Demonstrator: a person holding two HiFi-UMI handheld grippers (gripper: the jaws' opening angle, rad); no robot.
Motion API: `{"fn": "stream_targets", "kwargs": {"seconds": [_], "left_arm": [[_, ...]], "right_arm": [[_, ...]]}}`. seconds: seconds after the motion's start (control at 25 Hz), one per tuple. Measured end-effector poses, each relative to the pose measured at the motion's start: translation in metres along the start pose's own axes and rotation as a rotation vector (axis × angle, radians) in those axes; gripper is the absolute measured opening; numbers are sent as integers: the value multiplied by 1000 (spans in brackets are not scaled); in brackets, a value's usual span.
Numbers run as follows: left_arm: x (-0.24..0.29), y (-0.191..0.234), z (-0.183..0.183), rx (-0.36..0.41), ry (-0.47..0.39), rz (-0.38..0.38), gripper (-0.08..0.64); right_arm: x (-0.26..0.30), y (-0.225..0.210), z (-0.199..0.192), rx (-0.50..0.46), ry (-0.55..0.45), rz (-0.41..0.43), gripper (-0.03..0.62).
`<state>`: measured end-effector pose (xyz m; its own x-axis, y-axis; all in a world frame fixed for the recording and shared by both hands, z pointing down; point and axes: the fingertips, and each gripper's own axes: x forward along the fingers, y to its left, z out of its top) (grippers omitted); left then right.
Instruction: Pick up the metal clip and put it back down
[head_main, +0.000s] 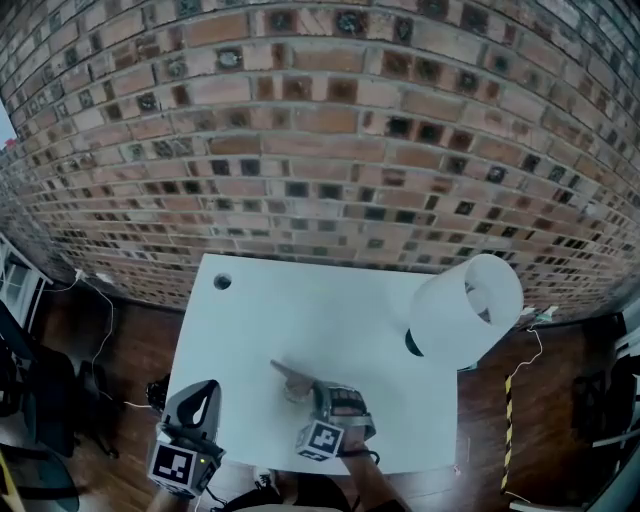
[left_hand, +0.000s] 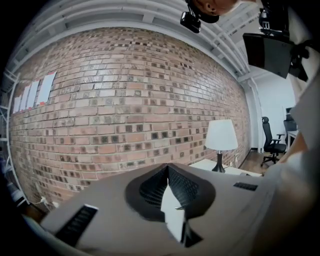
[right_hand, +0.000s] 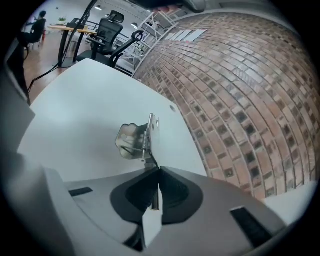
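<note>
Your right tongs (right_hand: 156, 174) are clamped on one thin leg of the metal clip (right_hand: 135, 140). The clip juts straight ahead of them, its long axis in line with the tongs, pointing to the upper left in the head view. It sits low over the white surface (head_main: 330, 310), lower centre; whether it touches, I cannot tell. Your left tongs (left_hand: 168, 172) are pressed together on nothing, at lower left, farther from the clip. No writing or brand is readable.

Left gripper (head_main: 205, 390) and right gripper (head_main: 312, 392): grey moulded shells with black ribbed jaw pads (left_hand: 184, 188) and dark slots. Each carries a white cube (head_main: 175, 466) with black square markers.
</note>
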<state>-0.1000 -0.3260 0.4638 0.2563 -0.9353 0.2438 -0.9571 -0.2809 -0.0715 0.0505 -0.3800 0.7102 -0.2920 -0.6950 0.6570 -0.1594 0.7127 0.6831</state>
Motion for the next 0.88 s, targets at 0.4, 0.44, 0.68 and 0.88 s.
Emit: {"fn": "stream_targets", "kwargs": {"seconds": [0.4,0.44,0.68,0.88], "left_arm": [[17,2,-6,-13,37,29,2],[17,2,-7,-9,40,30,2],[19,2,-7,-16,44,34,2],[16,-1,-6,-15,38,22,2]], "right_arm": [[25,24,-11,21,16,71,-5],[27,24,-12,18,16,64,-4],[26,26,-10,-31,-9,53,32],[26,30,-12,-75,-3,52,34]]}}
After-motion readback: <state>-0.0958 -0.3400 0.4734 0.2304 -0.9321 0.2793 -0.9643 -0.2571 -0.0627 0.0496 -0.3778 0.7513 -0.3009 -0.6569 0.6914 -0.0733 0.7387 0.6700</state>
